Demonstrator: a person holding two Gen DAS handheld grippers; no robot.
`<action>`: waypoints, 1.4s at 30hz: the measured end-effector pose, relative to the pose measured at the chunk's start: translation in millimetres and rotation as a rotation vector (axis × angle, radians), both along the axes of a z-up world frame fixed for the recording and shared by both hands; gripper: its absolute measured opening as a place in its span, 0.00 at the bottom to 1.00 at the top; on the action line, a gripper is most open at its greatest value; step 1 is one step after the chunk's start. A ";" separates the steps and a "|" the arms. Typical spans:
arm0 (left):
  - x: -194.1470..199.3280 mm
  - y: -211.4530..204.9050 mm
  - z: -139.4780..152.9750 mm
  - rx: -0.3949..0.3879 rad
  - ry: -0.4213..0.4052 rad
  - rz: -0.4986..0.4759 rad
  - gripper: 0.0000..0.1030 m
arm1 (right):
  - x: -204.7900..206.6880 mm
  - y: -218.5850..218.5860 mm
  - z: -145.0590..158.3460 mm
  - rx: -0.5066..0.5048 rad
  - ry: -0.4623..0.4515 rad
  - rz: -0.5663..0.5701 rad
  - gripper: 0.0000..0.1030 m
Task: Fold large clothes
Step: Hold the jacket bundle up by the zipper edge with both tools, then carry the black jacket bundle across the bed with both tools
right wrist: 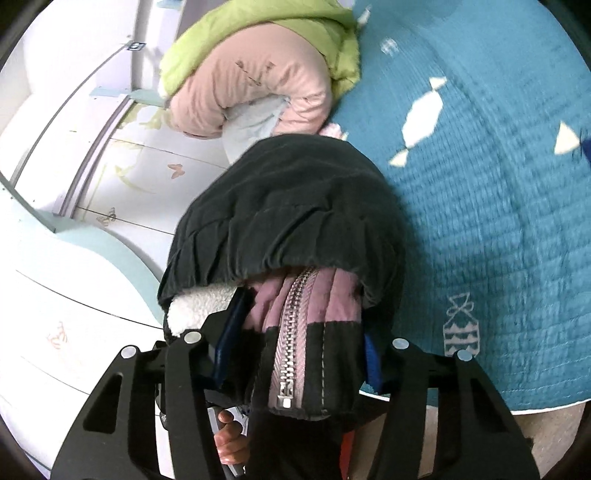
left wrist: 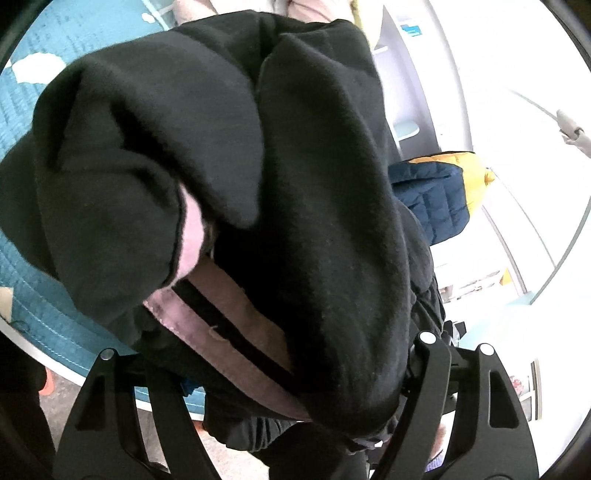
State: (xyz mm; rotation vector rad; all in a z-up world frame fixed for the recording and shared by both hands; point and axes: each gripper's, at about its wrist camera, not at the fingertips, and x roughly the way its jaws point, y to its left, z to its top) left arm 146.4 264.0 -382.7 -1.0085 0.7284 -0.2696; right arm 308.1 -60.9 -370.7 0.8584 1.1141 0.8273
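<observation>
My right tongs [right wrist: 291, 354] are clenched on the zipper edge of the black jacket [right wrist: 288, 206], which hangs bunched above the blue quilt [right wrist: 498, 206]. My left tongs [left wrist: 266, 373] have the jacket heaped over them, and I cannot tell whether they grip it. The thick, heavy fleece could slip free or drop crooked, spoiling the fold, or snag the zipper [right wrist: 291, 332]. I can read no labels or writing.

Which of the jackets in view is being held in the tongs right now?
The black jacket with the pink zipper placket, clamped in both tongs; the lime-green and navy-and-yellow jackets lie untouched farther off.
</observation>
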 end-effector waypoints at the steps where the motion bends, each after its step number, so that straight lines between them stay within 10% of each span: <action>1: 0.2 0.1 2.6 0.002 -0.012 -0.006 0.73 | 0.4 -1.9 5.0 0.000 -0.014 -0.004 0.48; 18: 69.1 -87.8 74.4 0.030 -0.146 -0.185 0.73 | 7.6 -111.5 81.2 0.030 -0.189 -0.191 0.47; 32: 160.5 -326.7 122.2 -0.010 -0.264 -0.468 0.73 | -7.4 -338.7 143.5 -0.014 -0.347 -0.520 0.47; 42: 142.8 -471.8 26.8 -0.086 -0.174 -0.554 0.73 | -42.1 -489.2 79.9 -0.061 -0.280 -0.652 0.47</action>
